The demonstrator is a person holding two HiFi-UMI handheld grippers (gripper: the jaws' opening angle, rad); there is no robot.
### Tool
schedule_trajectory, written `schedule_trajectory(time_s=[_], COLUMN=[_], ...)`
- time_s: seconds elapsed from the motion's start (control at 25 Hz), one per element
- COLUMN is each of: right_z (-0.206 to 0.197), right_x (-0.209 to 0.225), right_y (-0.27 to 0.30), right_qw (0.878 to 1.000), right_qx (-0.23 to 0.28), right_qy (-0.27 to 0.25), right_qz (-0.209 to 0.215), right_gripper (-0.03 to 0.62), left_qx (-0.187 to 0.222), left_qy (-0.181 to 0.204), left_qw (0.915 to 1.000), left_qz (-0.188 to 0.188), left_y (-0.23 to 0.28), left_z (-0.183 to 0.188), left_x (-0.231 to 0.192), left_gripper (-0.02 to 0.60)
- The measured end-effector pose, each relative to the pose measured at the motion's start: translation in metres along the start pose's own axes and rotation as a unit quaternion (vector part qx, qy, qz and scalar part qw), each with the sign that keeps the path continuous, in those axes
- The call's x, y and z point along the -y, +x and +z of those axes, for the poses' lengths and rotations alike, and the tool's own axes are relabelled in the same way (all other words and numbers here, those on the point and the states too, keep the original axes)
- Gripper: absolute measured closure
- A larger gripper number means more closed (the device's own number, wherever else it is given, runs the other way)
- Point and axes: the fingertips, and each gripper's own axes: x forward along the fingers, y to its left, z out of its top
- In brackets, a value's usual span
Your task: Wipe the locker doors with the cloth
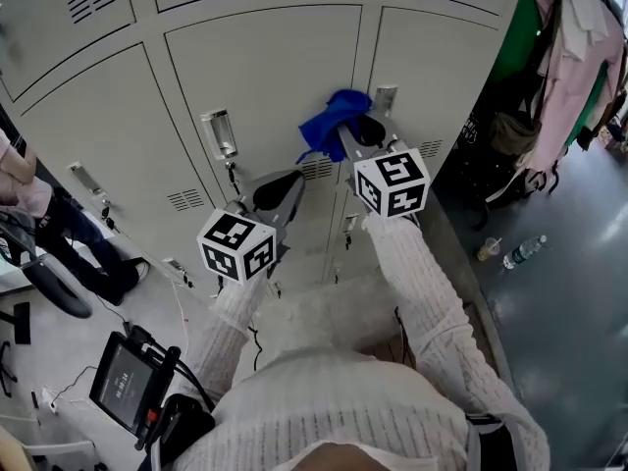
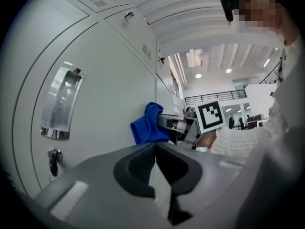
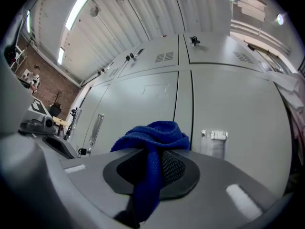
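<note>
My right gripper (image 1: 361,133) pinches the blue cloth (image 1: 329,118) against a grey locker door (image 1: 265,67); my left gripper (image 1: 285,186) hangs beside it, jaws closed on nothing.

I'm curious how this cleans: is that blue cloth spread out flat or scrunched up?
Scrunched up. The blue cloth bulges in a wad beyond the right tool, which pinches a strand of it.

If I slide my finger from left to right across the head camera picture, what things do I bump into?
Black screen → left tongs → blue cloth → water bottle lying on the floor.
</note>
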Motion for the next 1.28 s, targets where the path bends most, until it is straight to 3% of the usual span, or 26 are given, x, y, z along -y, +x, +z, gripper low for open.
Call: schedule_trajectory(time_s=[0.44,0.84,1.0,1.28], right_z=[-0.102,-0.146,-0.167,-0.178], right_x=[-0.031,-0.048,-0.052,-0.05], right_y=[-0.009,-0.013,-0.017,-0.013], right_qw=[0.994,0.987,0.98,0.978], right_qx=[-0.095,-0.144,-0.178,-0.182], right_qy=[0.033,0.053,0.063,0.084], right_qz=[0.033,0.052,0.056,0.055], right_gripper=[0.536,0.536,0.536,0.536], left_qx=[-0.031,-0.04,-0.05,-0.056], left_qy=[-0.062,-0.111,-0.122,-0.135], left_qw=[0.9973,0.9921,0.9908,0.9886], left_qz=[0.024,0.041,0.029,0.036], left_y=[-0.011,-0.017,-0.012,-0.021], left_z=[-0.057,-0.08,-0.088,-0.1], left_x=[-0.01,-0.017,-0.007,-0.017], left_gripper=[0.581,0.581,0.581,0.581])
